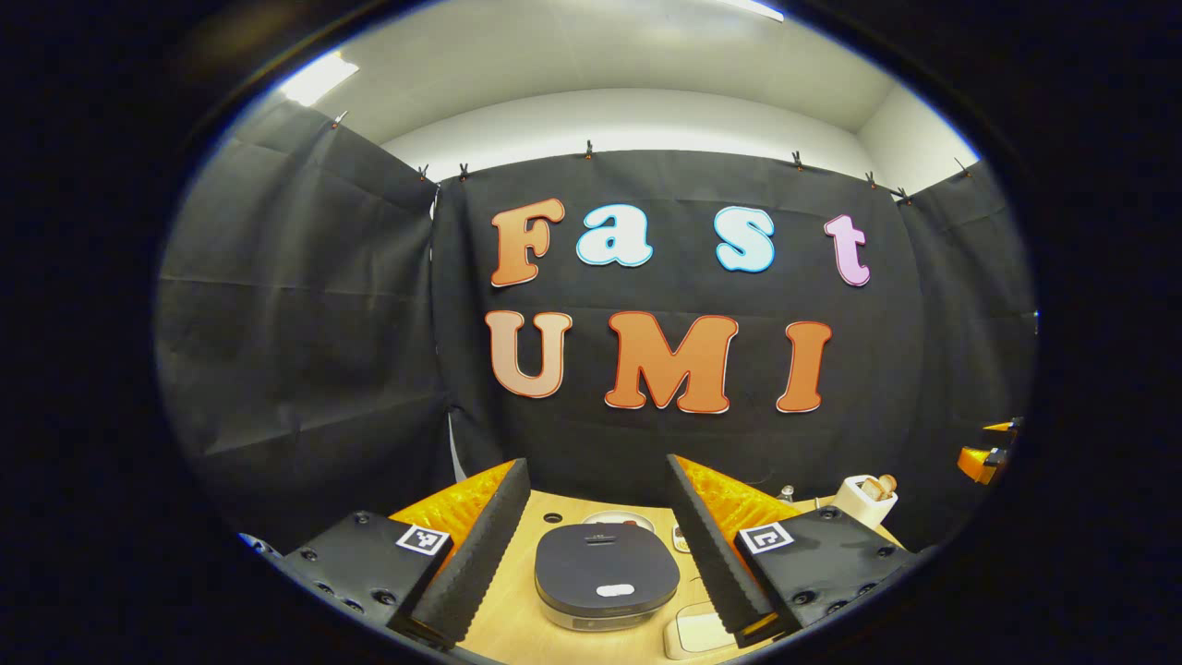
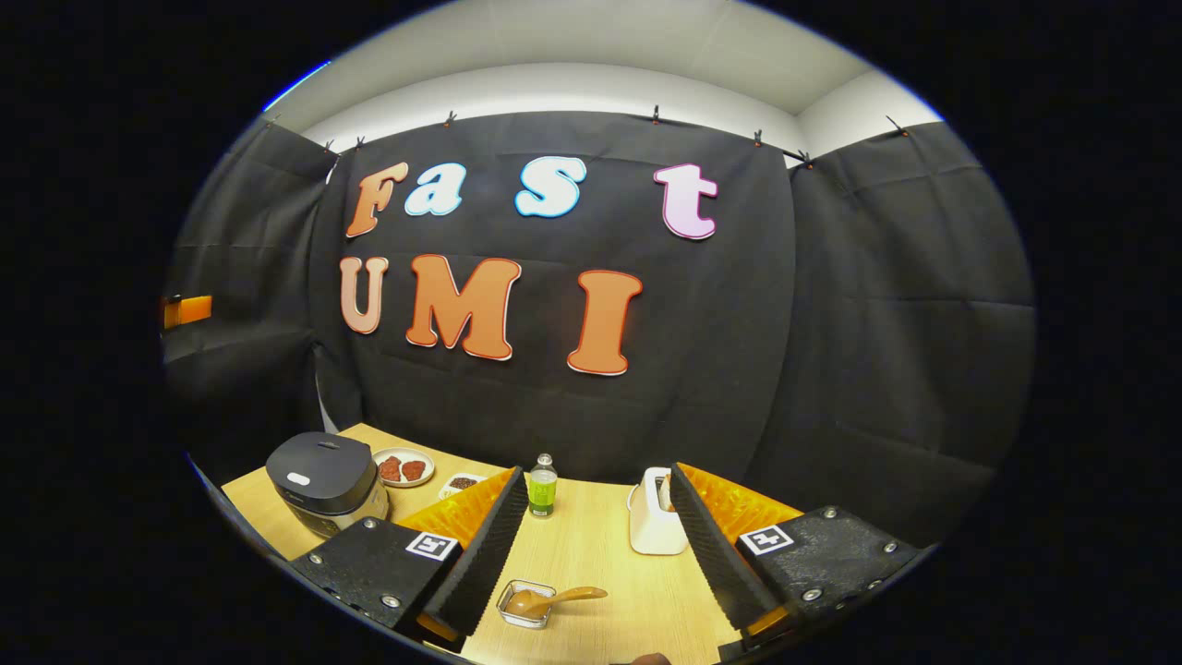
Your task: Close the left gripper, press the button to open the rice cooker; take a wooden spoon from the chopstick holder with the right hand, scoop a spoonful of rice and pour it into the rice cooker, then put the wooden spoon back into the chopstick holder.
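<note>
In the right gripper view, the right claw (image 2: 600, 554) stands released, its fingers spread wide and grasping nothing. Nearest, at about 6 o'clock between the fingers, a small clear dish (image 2: 524, 605) sits on the counter (image 2: 600, 545) with a wooden spoon (image 2: 554, 598) resting in it, bowl in the dish and handle pointing toward 3 o'clock. Farther off, a green bottle (image 2: 542, 487) stands at 11 o'clock and the white chopstick holder (image 2: 654, 526) at 1 o'clock, partly behind the right finger. The rice cooker (image 2: 325, 480) sits well off at 9 o'clock, lid down.

In the left gripper view, the left claw (image 1: 598, 545) is likewise released, with the rice cooker (image 1: 605, 574) between its fingers, lid shut, pale button (image 1: 614, 589) facing the camera.

A shut lid and a spoon outside the holder fit an early stage. They could also fit a later one, so the stage stays unsettled.
</note>
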### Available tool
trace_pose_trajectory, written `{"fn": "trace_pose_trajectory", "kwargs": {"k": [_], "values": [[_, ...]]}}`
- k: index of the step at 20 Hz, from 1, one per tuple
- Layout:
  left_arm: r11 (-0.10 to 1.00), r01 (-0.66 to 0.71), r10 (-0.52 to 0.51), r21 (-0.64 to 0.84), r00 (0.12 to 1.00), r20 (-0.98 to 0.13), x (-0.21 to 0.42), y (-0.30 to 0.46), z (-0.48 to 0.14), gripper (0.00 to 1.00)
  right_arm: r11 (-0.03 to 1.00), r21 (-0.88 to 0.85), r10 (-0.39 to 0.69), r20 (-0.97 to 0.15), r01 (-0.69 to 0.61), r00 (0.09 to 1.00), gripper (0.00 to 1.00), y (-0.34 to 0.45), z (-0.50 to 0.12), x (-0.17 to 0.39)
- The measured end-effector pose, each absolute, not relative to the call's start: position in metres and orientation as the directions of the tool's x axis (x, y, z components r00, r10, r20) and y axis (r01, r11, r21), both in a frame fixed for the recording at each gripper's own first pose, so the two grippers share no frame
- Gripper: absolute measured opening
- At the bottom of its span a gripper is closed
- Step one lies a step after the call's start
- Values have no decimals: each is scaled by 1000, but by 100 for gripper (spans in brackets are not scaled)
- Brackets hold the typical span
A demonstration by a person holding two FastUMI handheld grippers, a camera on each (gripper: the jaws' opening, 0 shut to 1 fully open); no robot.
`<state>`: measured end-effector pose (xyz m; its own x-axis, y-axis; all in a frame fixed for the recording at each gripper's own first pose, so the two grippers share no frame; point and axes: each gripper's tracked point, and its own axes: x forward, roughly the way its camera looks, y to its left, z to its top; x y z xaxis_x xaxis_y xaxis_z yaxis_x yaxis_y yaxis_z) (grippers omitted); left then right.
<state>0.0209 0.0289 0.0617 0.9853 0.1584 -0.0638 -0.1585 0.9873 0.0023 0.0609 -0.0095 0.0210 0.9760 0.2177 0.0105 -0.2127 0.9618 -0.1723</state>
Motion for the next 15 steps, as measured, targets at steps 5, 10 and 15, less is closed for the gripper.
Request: {"fn": "trace_pose_trajectory", "kwargs": {"k": [5,10,15], "values": [[986,-167,168,21,983,-74,5,13,58,96,949,-177,266,-3,-262,964,96,-8,10,54],[985,-167,169,35,982,-81,3,6,58,96,943,-176,284,-17,-282,959,96,-10,-2,54],[990,-141,142,9,986,-87,10,-11,53,96,953,-150,260,-34,-262,965,95,-25,-7,55]]}}
